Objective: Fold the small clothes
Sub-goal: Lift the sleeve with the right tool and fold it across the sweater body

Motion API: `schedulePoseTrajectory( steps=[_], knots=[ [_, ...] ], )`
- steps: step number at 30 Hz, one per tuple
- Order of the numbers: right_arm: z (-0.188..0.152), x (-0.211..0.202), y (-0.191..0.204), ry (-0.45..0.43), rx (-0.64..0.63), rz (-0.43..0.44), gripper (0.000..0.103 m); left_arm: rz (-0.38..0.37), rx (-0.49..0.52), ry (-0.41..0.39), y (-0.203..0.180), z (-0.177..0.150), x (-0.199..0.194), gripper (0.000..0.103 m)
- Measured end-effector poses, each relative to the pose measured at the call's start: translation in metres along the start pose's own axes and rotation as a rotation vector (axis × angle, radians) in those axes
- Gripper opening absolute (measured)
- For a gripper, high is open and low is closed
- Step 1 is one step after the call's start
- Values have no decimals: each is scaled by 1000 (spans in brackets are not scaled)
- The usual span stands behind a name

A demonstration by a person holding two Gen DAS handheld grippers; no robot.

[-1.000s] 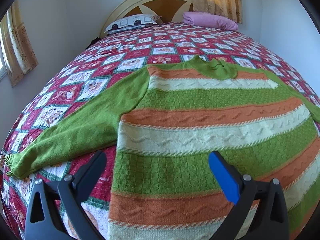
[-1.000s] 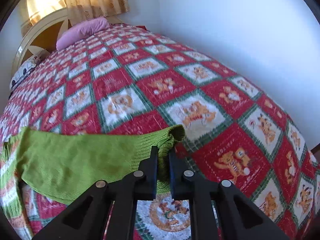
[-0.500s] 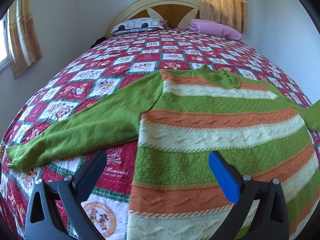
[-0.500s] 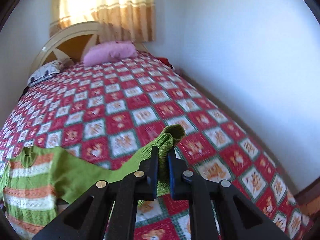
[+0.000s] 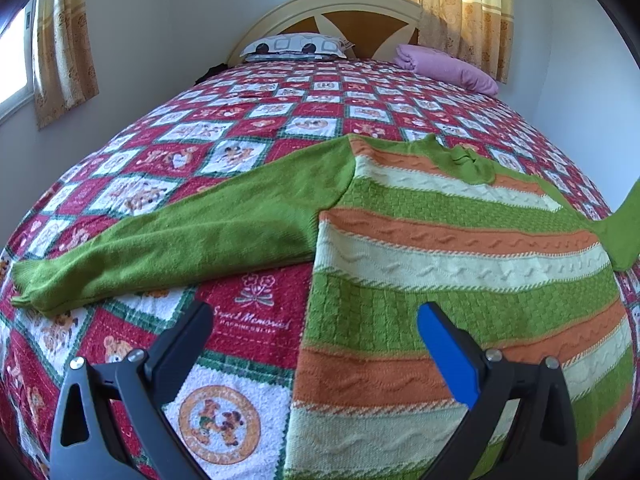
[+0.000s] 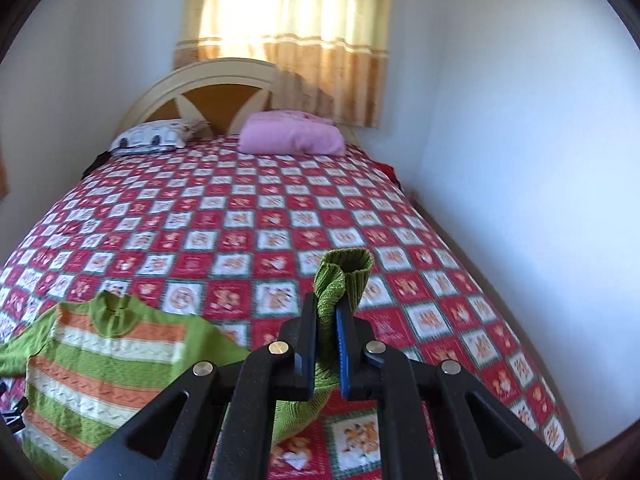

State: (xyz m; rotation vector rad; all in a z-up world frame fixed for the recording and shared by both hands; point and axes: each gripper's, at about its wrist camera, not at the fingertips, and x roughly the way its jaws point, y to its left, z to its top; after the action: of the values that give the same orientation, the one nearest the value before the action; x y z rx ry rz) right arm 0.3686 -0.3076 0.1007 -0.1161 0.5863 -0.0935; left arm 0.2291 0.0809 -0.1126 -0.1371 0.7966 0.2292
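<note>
Curtained windows (image 5: pixel 64 52) and white walls frame a bed covered by a red-and-white patchwork quilt (image 5: pixel 240 152), where a striped sweater (image 5: pixel 440 248) is spread beneath the wide-open left gripper (image 5: pixel 312 344); its green sleeve cuff (image 6: pixel 346 276) is pinched and raised by the right gripper (image 6: pixel 326 320).

Striped sweater (image 5: pixel 440 248) flat on patchwork bedspread (image 5: pixel 240 128)

A home bedroom: a bed (image 5: pixel 280 128) with patchwork quilt, arched headboard (image 6: pixel 224 92), two pillows (image 6: pixel 292 138), and curtained windows (image 6: pixel 288 40).
</note>
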Motion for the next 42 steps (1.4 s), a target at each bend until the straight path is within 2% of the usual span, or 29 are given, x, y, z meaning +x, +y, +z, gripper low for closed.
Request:
schedulePoseTrajectory(
  steps=[6,14,27,31,34,36,37,40,42],
  knots=[
    [25,-15,54,-39,-93,54,8,-12,-27,-2,9,-3,-1,103],
    [40,-30,134,-71,-232,129,8,-21,-56,-5,22,-5,-1,103],
    [20,-31,280,-78,-455,277,7,-13,-106,-5,51,-16,-6,103],
    [-3,-10,327,-40,-468,351,7,11,-109,6,57,-21,-6,103],
    [-37,20,371,11,-456,410,7,28,-103,16,60,-24,-6,103],
    [-67,46,400,68,-476,440,8,46,-88,21,60,-25,-7,103],
    [-85,63,414,129,-482,471,8,52,-78,21,60,-26,-8,103],
    [-127,104,424,303,-447,543,22,61,-41,12,59,-26,-15,103],
    [-135,102,406,312,-388,587,31,63,-13,-2,58,-24,-18,103]
  ],
)
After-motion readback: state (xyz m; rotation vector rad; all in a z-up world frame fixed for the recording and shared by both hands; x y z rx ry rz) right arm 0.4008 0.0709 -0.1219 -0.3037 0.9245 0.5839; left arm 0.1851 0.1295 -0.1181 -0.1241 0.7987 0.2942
